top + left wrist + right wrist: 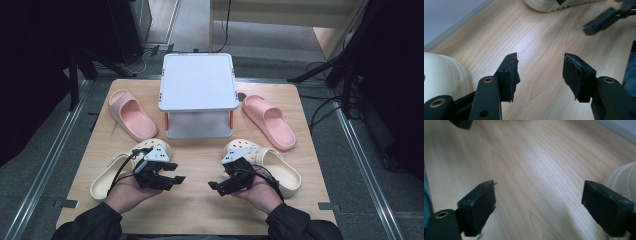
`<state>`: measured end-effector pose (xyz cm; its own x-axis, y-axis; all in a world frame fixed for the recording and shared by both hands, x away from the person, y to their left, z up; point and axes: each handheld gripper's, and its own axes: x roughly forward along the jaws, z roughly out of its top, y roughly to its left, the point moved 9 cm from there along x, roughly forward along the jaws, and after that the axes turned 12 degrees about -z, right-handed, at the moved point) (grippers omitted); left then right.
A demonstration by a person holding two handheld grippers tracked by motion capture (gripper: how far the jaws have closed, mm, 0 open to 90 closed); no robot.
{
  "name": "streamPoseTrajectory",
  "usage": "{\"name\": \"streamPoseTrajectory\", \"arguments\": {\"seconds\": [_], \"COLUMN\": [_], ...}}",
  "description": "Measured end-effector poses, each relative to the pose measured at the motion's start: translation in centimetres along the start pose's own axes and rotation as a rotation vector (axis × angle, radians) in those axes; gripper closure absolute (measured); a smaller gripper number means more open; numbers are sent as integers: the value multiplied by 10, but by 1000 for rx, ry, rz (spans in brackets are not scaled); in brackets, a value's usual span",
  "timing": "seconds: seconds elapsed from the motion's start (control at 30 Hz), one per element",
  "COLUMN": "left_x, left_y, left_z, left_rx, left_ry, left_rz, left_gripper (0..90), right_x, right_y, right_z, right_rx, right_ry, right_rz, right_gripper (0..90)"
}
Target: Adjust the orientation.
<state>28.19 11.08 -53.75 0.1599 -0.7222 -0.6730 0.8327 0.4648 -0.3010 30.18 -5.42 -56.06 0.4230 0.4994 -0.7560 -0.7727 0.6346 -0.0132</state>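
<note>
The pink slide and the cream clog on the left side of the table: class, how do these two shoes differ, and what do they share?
The pink slide is pink; the cream clog is off-white. The pink slide has one smooth, plain strap, while the cream clog has a rounded toe cap with holes. The pink slide lies farther back, beside the white stand; the cream clog lies nearer, partly hidden by the left gripper. Both rest sole-down on the wooden table, and each has a matching partner on the right.

Can't make out a single word, logo or number anywhere, not on the pink slides (131, 114), the cream clogs (272, 166), the white stand (198, 82) or the wooden tabletop (200, 210).
</note>
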Motion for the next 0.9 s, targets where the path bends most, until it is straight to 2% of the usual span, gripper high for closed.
{"name": "streamPoseTrajectory", "arguments": {"seconds": [0.1, 0.13, 0.23, 0.27, 0.3, 0.43, 0.53, 0.63, 0.67, 0.7, 0.73, 0.77, 0.8, 0.9], "left_x": [-2, -2, -3, -4, -6, -10, -11, -13, -15, -19, -19, -21, -24, -33], "left_y": [-2, -2, -1, -3, -5, -6, -5, -4, -4, -3, -3, -2, 0, 1], "left_z": [1, 1, 1, 0, 1, 1, 2, 0, 0, 0, 0, -1, -1, -2], "left_rx": [15, 25, 15, 3, -3, 20, 18, 7, 7, -11, -11, -29, -34, -27], "left_ry": [-14, -8, -3, 7, 2, 4, -3, -4, -5, -7, -7, -5, 5, -4], "left_rz": [0, -1, -11, -43, -61, -57, -53, -42, -39, -45, -45, -50, -40, -20], "left_gripper": [441, 420, 422, 464, 464, 533, 523, 511, 513, 517, 523, 523, 525, 523], "right_x": [-3, -9, -12, -16, -16, -24, -24, -25, -28, -29, -29, -31, -32, -31], "right_y": [-2, -4, -4, -4, -4, -1, 0, -1, 0, 0, 0, 1, 0, 0], "right_z": [4, 9, 13, 15, 15, 20, 20, 20, 22, 23, 23, 24, 24, 22], "right_rx": [-6, 5, 13, 6, 6, -31, -46, -69, -76, -80, -80, -81, -96, -84], "right_ry": [-20, -60, -87, -112, -112, -172, -173, -175, -180, -183, -183, -188, -192, -169], "right_rz": [-12, -7, -12, -16, -16, -3, -6, -31, -19, -24, -24, -18, -16, 2], "right_gripper": [202, 237, 278, 344, 344, 470, 477, 512, 527, 548, 548, 557, 565, 585]}}
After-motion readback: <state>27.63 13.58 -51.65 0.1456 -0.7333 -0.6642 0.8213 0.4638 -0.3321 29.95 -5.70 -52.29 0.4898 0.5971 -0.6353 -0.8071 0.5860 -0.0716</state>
